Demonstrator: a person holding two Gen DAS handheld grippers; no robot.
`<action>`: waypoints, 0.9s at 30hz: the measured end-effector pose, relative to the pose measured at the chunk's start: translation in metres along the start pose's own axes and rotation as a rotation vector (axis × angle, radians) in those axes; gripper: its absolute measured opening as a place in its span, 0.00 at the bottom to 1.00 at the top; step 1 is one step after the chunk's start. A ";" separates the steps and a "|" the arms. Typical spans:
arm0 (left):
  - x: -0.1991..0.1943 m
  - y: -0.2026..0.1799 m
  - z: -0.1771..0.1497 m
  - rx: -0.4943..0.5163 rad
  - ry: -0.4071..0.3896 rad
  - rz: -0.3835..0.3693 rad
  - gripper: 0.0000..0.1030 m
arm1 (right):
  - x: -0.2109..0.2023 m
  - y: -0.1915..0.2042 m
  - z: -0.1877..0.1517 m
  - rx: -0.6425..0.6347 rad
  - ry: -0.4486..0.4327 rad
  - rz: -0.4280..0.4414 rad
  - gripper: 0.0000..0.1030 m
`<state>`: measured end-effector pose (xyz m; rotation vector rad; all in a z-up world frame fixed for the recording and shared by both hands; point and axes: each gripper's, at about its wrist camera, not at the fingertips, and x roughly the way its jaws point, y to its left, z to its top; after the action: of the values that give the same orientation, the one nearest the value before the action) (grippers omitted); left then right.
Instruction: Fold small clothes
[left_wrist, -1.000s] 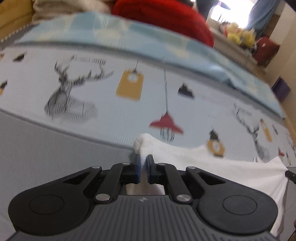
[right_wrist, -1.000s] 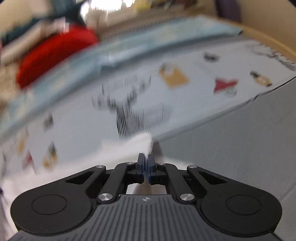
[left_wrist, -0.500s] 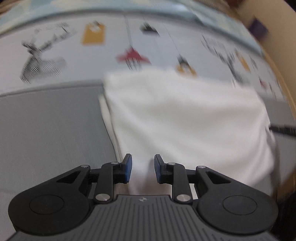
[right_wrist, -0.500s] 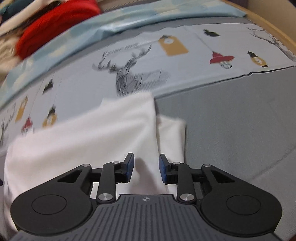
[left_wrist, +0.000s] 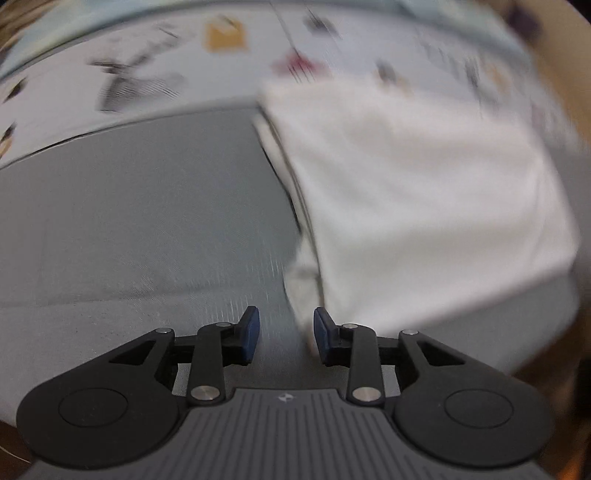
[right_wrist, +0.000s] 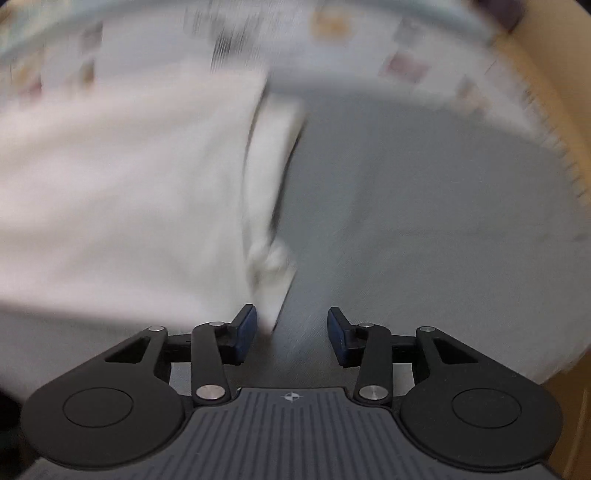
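Note:
A white garment (left_wrist: 417, 199) lies folded flat on the grey cloth (left_wrist: 140, 221). In the left wrist view it fills the right half, with a folded sleeve layer along its left edge. My left gripper (left_wrist: 285, 334) is open and empty, just below the garment's near left corner. In the right wrist view the garment (right_wrist: 122, 192) fills the left half, with a sleeve layer on its right edge. My right gripper (right_wrist: 291, 332) is open and empty, at the garment's near right corner. Both views are blurred by motion.
A pale printed sheet (left_wrist: 155, 66) with deer and lamp pictures lies beyond the grey cloth. A wooden edge (right_wrist: 546, 96) borders the surface at the right in the right wrist view.
Both grippers let go of the garment's corners, opened and pulled back toward me. The garment now lies folded over on the cloth, and both grippers have shifted outward to its side edges.

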<state>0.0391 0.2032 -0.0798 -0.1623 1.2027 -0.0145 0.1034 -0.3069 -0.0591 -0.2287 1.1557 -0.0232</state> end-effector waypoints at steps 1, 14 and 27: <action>-0.004 0.011 0.000 -0.080 -0.035 -0.045 0.36 | -0.019 -0.008 0.001 0.047 -0.094 0.022 0.43; 0.029 0.005 0.020 -0.233 -0.006 -0.098 0.52 | -0.055 -0.037 -0.021 0.299 -0.349 0.137 0.45; 0.069 -0.017 0.036 -0.231 0.087 -0.050 0.23 | -0.038 -0.041 -0.018 0.278 -0.285 0.134 0.45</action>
<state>0.0984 0.1842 -0.1289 -0.3978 1.2853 0.0748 0.0760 -0.3447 -0.0239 0.0903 0.8692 -0.0318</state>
